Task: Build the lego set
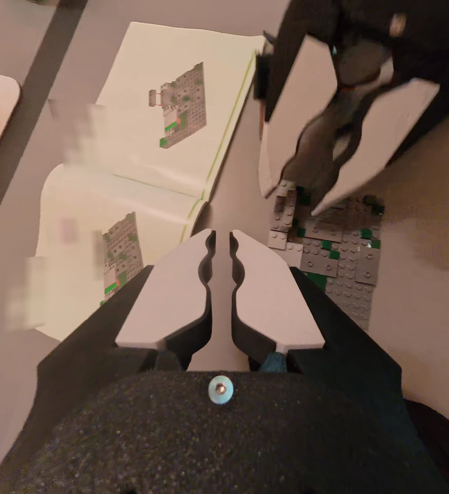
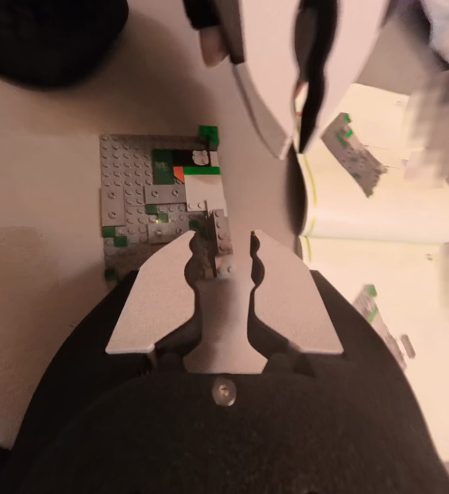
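The right gripper (image 2: pixel 223 235) hovered over the grey lego baseplate (image 2: pixel 127 165), jaws apart, empty. The left gripper (image 1: pixel 222 235) hung between baseplate and open instruction booklet (image 1: pixel 148 66), jaws narrowly parted, gripping nothing.

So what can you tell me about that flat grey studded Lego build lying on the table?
The flat grey studded Lego build is a rectangular base layered with smooth grey tiles, small dark green squares, a white panel, and bright green and red pieces. It lies flat on the pale table, beside the open white instruction booklet. The right gripper hovers open over its raised grey edge; contact is unclear.
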`<state>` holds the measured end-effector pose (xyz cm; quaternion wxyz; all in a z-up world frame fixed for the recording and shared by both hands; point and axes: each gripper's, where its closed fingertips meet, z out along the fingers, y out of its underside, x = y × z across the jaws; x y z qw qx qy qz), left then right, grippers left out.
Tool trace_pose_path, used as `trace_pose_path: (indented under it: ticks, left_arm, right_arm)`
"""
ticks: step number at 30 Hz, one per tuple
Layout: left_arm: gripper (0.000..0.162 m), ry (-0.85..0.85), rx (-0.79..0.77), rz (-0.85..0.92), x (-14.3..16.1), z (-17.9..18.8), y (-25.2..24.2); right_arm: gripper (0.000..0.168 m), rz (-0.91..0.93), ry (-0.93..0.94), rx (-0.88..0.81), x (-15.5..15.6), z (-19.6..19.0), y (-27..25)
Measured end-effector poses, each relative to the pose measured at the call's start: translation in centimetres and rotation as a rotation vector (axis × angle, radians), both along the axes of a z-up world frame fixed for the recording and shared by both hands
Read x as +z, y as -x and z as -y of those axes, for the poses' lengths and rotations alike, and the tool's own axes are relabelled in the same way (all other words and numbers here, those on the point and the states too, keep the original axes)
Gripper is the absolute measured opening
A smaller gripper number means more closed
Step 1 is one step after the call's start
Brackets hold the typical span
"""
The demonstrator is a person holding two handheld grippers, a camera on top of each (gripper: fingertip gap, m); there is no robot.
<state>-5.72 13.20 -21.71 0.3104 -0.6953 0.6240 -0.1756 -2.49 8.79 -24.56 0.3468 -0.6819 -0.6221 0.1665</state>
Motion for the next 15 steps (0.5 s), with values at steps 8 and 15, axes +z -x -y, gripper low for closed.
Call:
trace_pose_path:
  ticks: [8,15]
  left_arm:
    - [0.006,-0.001,0.045,0.059,0.8,-1.1,0.6]
    - [0.004,0.004,0.051,0.065,0.6,-1.2,0.5]
  right_arm:
    - [0.016,0.074,0.050,-0.086,-1.7,-2.2,-0.9]
    - [0.016,0.056,0.090,-0.097,-2.7,-4.2,-2.2]
